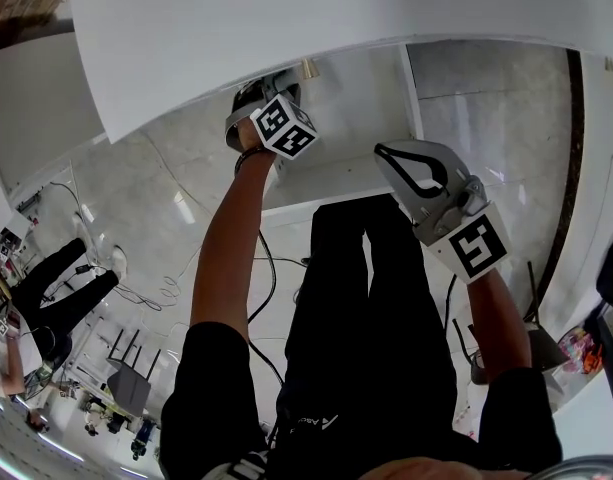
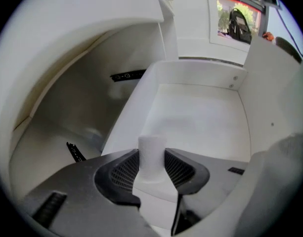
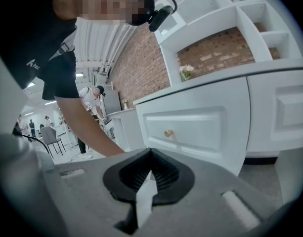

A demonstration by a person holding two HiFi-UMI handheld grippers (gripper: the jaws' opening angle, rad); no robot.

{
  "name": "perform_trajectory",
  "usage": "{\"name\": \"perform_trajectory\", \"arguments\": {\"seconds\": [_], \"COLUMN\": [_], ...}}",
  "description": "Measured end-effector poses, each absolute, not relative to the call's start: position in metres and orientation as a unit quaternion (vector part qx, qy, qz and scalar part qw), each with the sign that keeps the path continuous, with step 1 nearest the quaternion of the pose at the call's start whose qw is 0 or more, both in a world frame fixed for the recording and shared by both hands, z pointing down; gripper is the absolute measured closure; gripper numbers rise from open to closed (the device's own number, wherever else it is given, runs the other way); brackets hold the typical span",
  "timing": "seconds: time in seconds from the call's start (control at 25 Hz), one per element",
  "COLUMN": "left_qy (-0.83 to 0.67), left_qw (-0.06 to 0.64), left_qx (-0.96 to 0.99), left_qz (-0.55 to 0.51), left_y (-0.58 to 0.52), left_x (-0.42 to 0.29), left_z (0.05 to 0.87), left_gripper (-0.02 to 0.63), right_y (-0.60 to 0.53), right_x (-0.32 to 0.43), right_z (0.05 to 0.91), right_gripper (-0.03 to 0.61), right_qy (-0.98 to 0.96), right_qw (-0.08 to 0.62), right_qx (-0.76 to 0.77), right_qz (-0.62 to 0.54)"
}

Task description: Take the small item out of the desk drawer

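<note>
Brick, white cabinetry and a cabled floor
A brick wall (image 3: 136, 58) runs behind a white cabinet (image 3: 270, 112) whose panelled front bears a brass knob (image 3: 168, 133); pale flowers (image 3: 187, 71) stand on its top, with open shelves (image 3: 225, 14) above. Black cables (image 1: 273, 273) trail across the glossy pale floor (image 1: 486, 108), and a chair (image 3: 51, 137) stands far back.

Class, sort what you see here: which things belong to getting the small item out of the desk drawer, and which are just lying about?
Belongs to the job: left gripper, closed on the small white cylinder; the open drawer.

Just about: right gripper, shut and held aside; cabinet with brass knob; flowers; floor cables.
</note>
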State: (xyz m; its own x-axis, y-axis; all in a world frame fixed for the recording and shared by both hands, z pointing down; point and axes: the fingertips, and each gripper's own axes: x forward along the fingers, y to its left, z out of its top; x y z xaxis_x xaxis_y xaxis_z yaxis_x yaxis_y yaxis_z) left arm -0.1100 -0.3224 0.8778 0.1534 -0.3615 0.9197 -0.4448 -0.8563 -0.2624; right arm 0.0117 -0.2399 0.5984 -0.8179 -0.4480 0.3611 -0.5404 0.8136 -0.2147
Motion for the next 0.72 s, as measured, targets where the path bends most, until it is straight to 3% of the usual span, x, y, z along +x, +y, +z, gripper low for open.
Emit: {"name": "perform_trajectory", "arguments": {"seconds": [0.36,0.72], "left_qy": [-0.318,-0.358], "left_qw": [0.112,0.102], "left_qx": [0.846,0.906], "left_qz": [0.412,0.204], "left_y": [-0.283,-0.27], "left_x": [-0.084,-0.07], "left_z": [0.75,0.546], "left_gripper": [0.454,0.454], "right_y": [-0.239,-0.247], "right_x": [-0.005,-0.023], "right_z": [0.56,0.47], "right_gripper": [0.578,0.578], "right_qy": [-0.936,-0.935], "right_qw": [0.133,0.079], "right_qx": [0.283,0.306], "right_qz": [0.161,0.163]}}
